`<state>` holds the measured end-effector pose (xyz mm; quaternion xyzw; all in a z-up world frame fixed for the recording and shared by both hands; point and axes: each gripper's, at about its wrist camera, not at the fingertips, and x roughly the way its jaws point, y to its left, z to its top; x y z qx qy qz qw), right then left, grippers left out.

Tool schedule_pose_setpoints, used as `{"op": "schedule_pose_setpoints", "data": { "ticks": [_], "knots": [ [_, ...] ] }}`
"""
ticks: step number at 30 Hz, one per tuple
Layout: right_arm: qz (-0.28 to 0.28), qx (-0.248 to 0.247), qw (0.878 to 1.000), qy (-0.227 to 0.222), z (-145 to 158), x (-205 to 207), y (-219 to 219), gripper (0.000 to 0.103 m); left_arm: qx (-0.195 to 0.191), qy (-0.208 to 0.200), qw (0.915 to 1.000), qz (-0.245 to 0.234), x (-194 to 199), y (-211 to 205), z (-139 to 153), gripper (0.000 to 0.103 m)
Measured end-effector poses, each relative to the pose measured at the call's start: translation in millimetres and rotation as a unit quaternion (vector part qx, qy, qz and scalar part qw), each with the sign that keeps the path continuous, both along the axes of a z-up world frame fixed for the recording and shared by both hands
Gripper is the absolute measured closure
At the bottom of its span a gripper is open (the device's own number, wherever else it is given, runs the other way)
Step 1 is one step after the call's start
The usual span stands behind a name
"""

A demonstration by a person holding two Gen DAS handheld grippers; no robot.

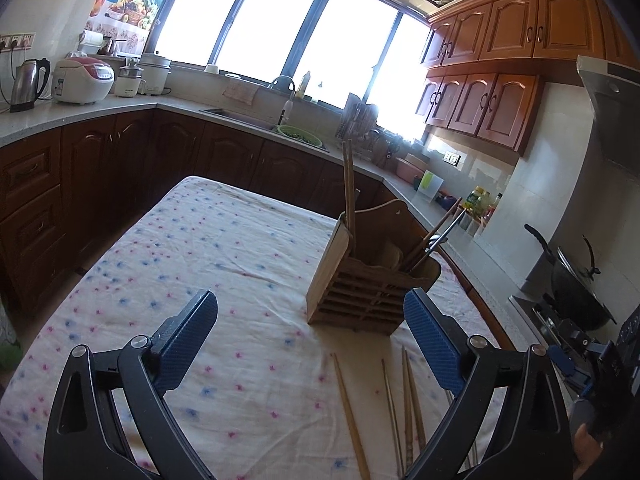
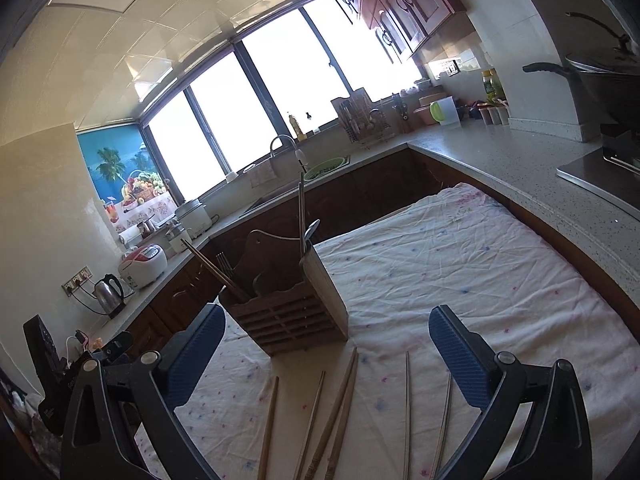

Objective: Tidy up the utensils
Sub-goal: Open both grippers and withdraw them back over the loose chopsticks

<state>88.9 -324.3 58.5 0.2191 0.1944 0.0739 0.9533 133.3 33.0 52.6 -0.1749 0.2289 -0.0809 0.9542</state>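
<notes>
A wooden slatted utensil holder stands on the cloth-covered table. It holds wooden chopsticks, more chopsticks and metal utensils; the right wrist view shows a fork, metal chopsticks and a spoon in it. Several loose wooden chopsticks and metal chopsticks lie on the cloth in front of the holder. My left gripper is open and empty, just short of the holder. My right gripper is open and empty above the loose chopsticks.
Kitchen counters run around the table, with a sink, a green colander, a dish rack, a kettle and a rice cooker. A wok sits on the stove at right.
</notes>
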Motion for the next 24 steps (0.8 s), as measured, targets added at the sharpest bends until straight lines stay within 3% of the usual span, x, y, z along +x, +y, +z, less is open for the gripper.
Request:
{"op": "schedule_pose_setpoints", "data": {
  "ticks": [9, 24],
  "knots": [
    [-0.018, -0.037, 0.999, 0.031, -36.4, -21.2, 5.2, 0.000, 0.014, 0.046, 0.9988, -0.009, -12.1, -7.2, -30.0, 0.007],
    [0.002, -0.073, 0.995, 0.068, -56.1, -16.6, 20.9, 0.001, 0.050, 0.108, 0.9925, -0.027, -0.5, -25.8, -52.6, 0.007]
  ]
}}
